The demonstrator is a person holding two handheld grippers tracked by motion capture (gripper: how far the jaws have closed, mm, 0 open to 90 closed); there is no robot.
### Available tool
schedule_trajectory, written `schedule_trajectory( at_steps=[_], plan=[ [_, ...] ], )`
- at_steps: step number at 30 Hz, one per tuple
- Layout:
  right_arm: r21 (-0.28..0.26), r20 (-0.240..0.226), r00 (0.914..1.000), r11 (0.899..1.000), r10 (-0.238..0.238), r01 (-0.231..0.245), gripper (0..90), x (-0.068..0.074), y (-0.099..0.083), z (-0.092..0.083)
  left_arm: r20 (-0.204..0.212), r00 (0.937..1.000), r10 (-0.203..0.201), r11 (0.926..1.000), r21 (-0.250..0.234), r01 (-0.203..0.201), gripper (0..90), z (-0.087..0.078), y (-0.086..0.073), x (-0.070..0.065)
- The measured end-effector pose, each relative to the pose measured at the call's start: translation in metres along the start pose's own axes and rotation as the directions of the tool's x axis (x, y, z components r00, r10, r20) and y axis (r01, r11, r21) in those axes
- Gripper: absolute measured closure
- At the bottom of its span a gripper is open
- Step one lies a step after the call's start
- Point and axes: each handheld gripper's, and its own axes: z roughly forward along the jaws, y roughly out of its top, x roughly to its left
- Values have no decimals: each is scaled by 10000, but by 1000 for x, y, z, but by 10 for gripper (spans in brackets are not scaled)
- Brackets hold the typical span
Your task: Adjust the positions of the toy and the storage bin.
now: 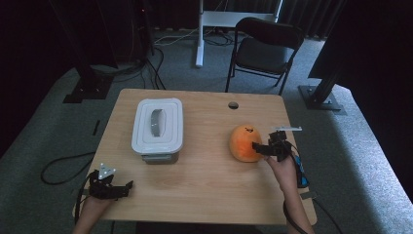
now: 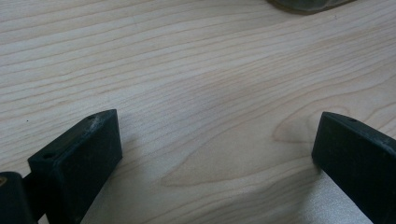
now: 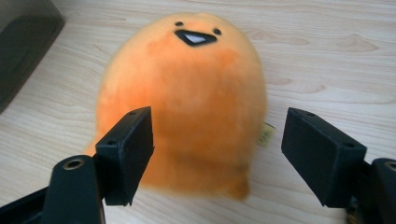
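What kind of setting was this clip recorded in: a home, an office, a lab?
Probably a lab or studio recording bay: dark curtains ring a grey carpet, metal stand bases flank a lone wooden table, and a folding chair sits behind.

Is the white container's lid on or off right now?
On. The white lid sits flat over the container, its grey handle up.

Table inventory, counted by kind.
There was one light wooden table [image 1: 204, 185], one white lidded plastic storage box [image 1: 158, 126], one round orange plush toy with a black-and-white face [image 1: 243, 143], one black folding chair [image 1: 265, 48], and two black two-jaw handheld grippers: left [image 1: 127, 186], right [image 1: 256, 147].
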Motion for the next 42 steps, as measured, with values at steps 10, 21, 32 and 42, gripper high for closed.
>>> schedule_trajectory(
  at_steps=[10, 21, 32, 42],
  plan=[
    [158, -197, 9997, 9998, 135, -132, 291, 17, 1, 25, -2, 10000, 0, 10000, -3, 0, 19, 0, 0, 0],
    [228, 691, 9905, 9929, -1185, 1172, 478, 43, -8, 50, 1, 10000, 2, 10000, -1, -2, 19, 0, 0, 0],
    [-60, 173, 9968, 9969, -786, 787, 766, 19, 21, 29, 1, 10000, 3, 10000, 2, -3, 19, 0, 0, 0],
    [-137, 1085, 9877, 9933, -1126, 1147, 764, -8, 61, 14, 1, 10000, 0, 10000, 0, 0, 19, 0, 0, 0]
  ],
)
